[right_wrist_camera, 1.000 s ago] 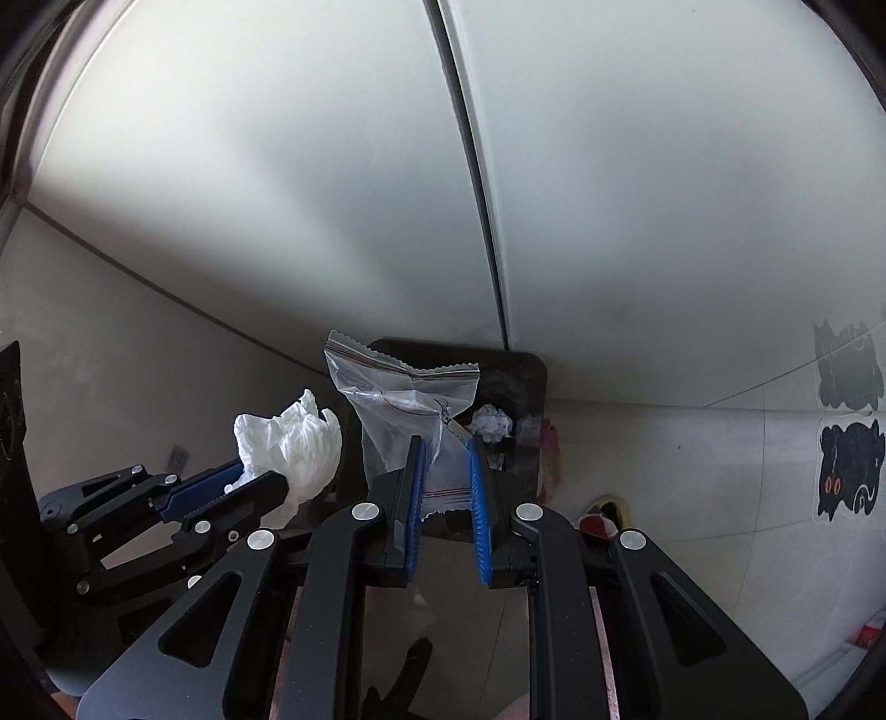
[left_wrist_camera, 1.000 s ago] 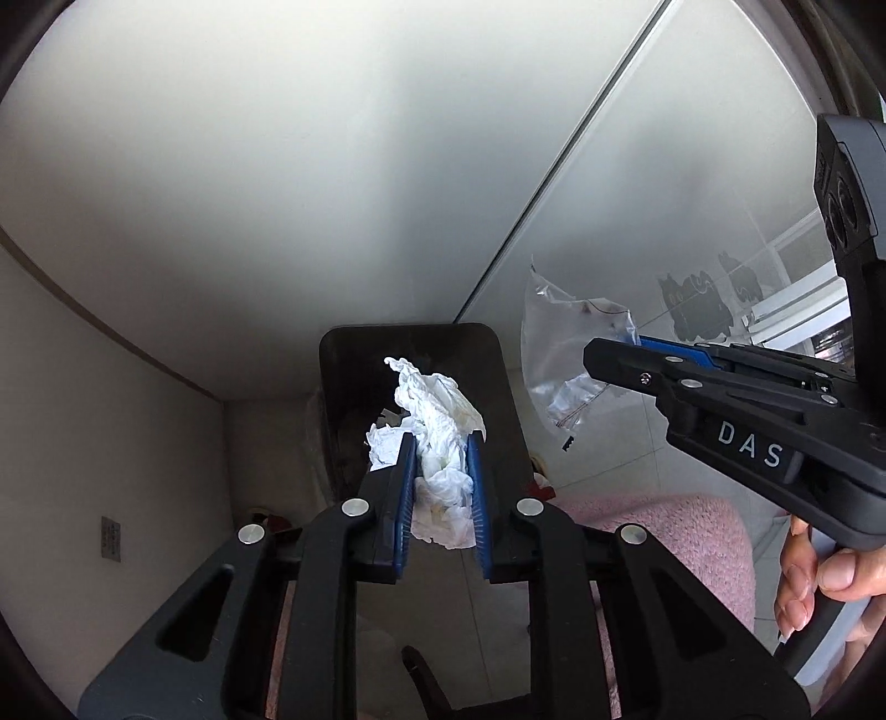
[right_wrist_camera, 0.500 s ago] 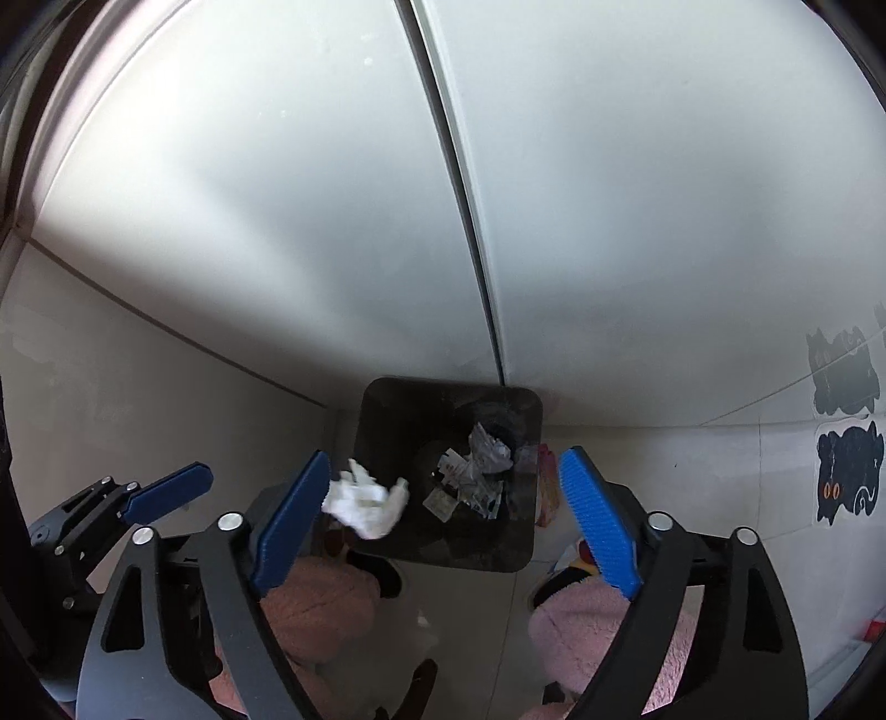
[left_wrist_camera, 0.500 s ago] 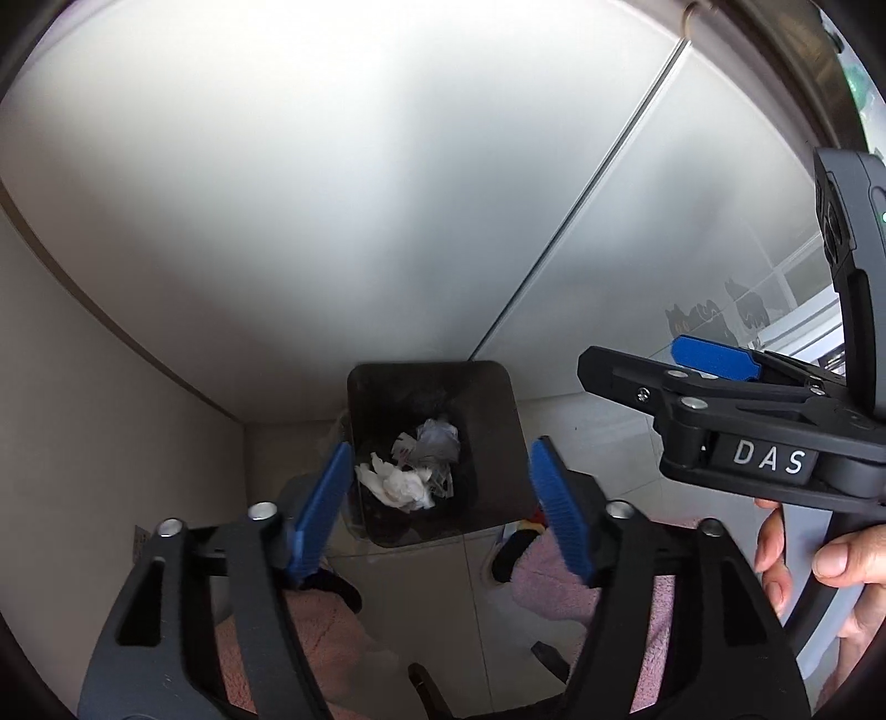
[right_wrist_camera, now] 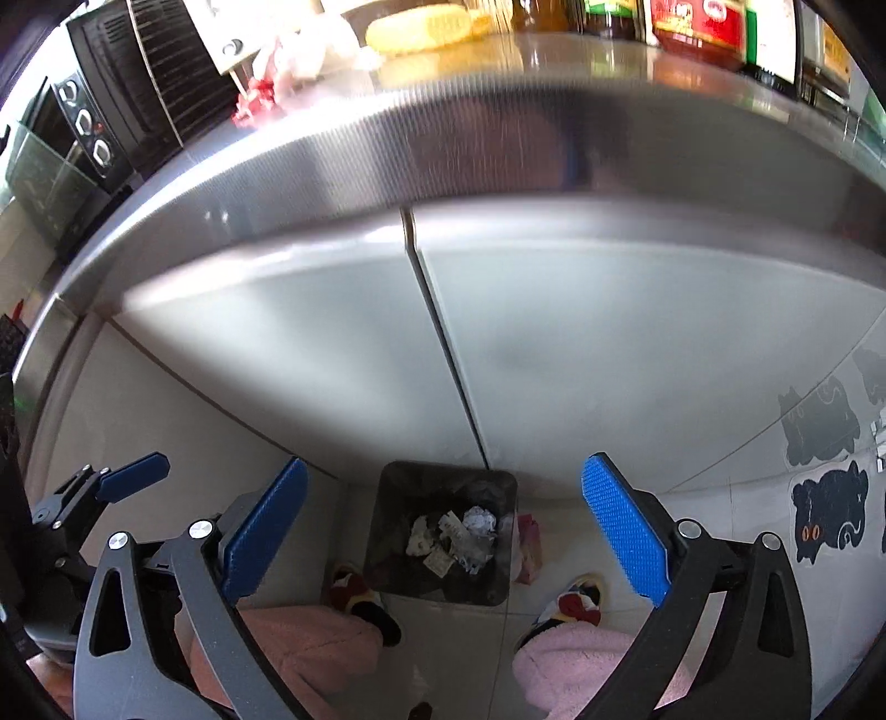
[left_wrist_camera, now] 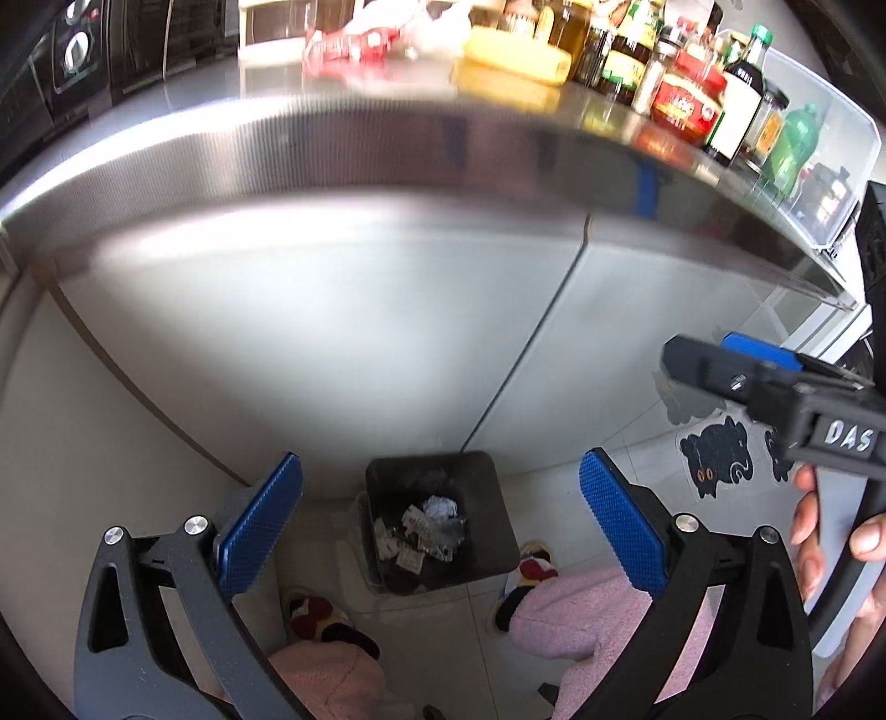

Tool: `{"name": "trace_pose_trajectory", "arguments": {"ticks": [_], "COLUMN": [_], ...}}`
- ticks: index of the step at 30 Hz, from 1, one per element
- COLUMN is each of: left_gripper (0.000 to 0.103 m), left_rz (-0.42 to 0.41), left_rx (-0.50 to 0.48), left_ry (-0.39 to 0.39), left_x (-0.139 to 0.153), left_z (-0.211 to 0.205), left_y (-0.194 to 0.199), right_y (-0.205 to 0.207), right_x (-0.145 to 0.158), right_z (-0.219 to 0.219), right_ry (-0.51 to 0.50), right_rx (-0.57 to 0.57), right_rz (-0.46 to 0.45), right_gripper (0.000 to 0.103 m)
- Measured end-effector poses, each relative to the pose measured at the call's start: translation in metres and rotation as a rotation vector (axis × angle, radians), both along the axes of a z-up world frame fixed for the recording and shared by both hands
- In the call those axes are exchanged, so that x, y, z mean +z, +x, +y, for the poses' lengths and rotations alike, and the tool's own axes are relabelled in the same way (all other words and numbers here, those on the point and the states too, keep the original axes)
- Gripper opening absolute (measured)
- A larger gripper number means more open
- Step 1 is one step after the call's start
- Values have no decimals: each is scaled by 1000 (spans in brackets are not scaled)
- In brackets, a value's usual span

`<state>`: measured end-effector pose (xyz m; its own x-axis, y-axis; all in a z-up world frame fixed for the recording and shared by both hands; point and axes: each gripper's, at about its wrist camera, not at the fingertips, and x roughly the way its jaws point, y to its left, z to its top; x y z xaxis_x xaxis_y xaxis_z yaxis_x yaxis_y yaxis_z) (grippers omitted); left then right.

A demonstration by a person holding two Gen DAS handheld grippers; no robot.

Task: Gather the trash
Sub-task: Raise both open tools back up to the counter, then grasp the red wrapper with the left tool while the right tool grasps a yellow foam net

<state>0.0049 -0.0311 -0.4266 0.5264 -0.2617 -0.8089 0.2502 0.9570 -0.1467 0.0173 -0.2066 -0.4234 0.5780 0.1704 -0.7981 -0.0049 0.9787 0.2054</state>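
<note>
A black trash bin stands on the floor against the white cabinet, seen from high above; it also shows in the right wrist view. Crumpled tissue and wrappers lie inside it, also in the right wrist view. My left gripper is open and empty above the bin. My right gripper is open and empty above it too. The right gripper shows at the right in the left wrist view. The left gripper shows at the left in the right wrist view.
A steel counter edge runs above the cabinet doors, carrying sauce bottles, a red wrapper and an oven. The person's slippered feet and pink trouser legs stand beside the bin.
Both grippers opened and dropped the white tissue and the clear plastic bag into the bin. Both then rose, so the counter top has come into view.
</note>
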Motion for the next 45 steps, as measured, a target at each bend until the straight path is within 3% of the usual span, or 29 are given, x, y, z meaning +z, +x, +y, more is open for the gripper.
{"name": "trace_pose_trajectory", "arguments": {"ticks": [7,11,16,24,29,40,42,45], "left_gripper": [95,95,95,95,95,94,89,72], "left_rz": [-95,-147,-163,-144,-111,-39,-33,-16], "left_rx": [48,69,93,111,116,88,78,57], "left_ry": [-35,-32,-48,-22,-30,-26,-27,-35], "left_x": [73,110,135,136,129,109,108,106], "left_z": [21,30,36,34,30,13,10,6], "left_y": [26,50,91,153,188,237,242,248], "right_y": [5,31,76,144,182,232,237,242], "right_x": [79,111,139,133,125,106,102,99], "right_z": [-13,-19,-23,-17,-25,-24,-25,-25], "right_ry": [-41,-65,-64,-101,-57,-42,-40,-47], "right_rx": [-7,-13,-21,-41,-64,-34,-29,-27], "right_rz": [-187,-232,-235,-179,-131,-73,-61,-51], "right_gripper": [100,100,100,100,100,97,90,83]}}
